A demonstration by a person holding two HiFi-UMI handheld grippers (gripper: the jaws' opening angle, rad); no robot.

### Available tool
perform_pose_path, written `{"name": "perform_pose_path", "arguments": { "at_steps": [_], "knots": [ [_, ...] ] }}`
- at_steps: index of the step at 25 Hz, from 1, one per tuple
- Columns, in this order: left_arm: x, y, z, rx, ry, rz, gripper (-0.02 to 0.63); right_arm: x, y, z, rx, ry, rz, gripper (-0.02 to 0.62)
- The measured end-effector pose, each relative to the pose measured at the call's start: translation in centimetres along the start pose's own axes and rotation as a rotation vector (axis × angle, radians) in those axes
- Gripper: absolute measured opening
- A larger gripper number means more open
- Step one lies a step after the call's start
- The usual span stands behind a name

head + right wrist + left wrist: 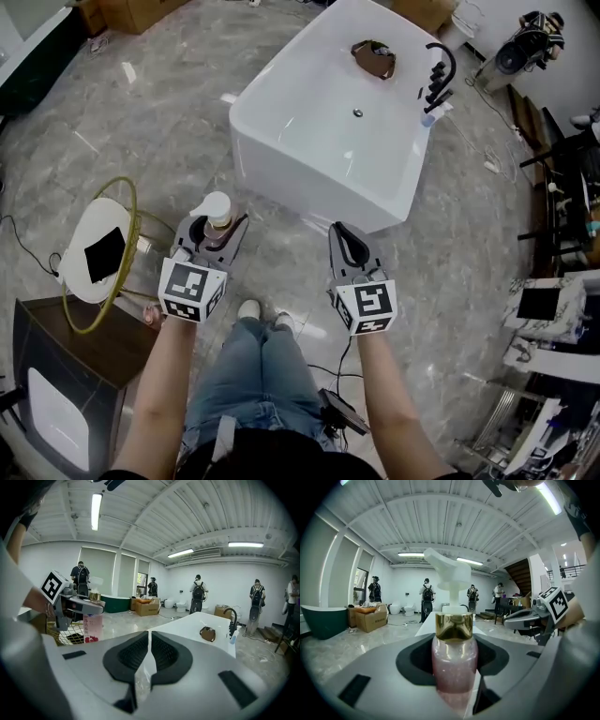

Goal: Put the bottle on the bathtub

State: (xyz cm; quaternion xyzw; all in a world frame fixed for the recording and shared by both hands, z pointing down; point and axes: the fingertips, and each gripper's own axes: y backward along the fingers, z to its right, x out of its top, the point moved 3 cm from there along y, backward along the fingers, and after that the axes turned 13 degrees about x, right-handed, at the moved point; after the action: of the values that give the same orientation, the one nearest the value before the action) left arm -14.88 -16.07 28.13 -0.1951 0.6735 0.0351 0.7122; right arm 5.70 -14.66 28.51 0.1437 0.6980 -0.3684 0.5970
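Note:
My left gripper (217, 231) is shut on a pink pump bottle (217, 215) with a gold collar and white pump head, held upright above the floor. In the left gripper view the bottle (453, 660) fills the space between the jaws. The white bathtub (281, 141) stands ahead, a short way beyond both grippers, with a black faucet (438, 75) at its far right rim. My right gripper (349, 246) is shut and holds nothing; in the right gripper view its jaws meet with the bathtub (197, 623) beyond, and the bottle (93, 623) shows at left.
A brown bag-like thing (374, 58) lies in the tub's far end. A small blue-white bottle (428, 116) stands by the faucet. A white round stool with a yellow wire frame (98, 248) is at my left, beside a dark cabinet (56, 394). People stand in the background.

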Motion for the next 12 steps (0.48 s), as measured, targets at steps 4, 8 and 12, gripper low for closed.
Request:
{"name": "perform_pose_path", "arguments": {
  "at_steps": [4,8,12],
  "knots": [
    [-3.1,-2.6,-0.7,0.014,0.018,-0.032,0.209,-2.9,-2.8,1.1,0.030,0.000,-0.045,0.017],
    [-7.3,-4.8,-1.8,0.044,0.020,-0.075,0.209,-6.6,-5.6,1.6,0.062,-0.006,-0.085,0.017],
    [-11.1,-6.2,-2.0,0.080,0.052,-0.098,0.209,-10.3,-7.2,2.5,0.086,-0.001,-0.125,0.017]
  ]
}}
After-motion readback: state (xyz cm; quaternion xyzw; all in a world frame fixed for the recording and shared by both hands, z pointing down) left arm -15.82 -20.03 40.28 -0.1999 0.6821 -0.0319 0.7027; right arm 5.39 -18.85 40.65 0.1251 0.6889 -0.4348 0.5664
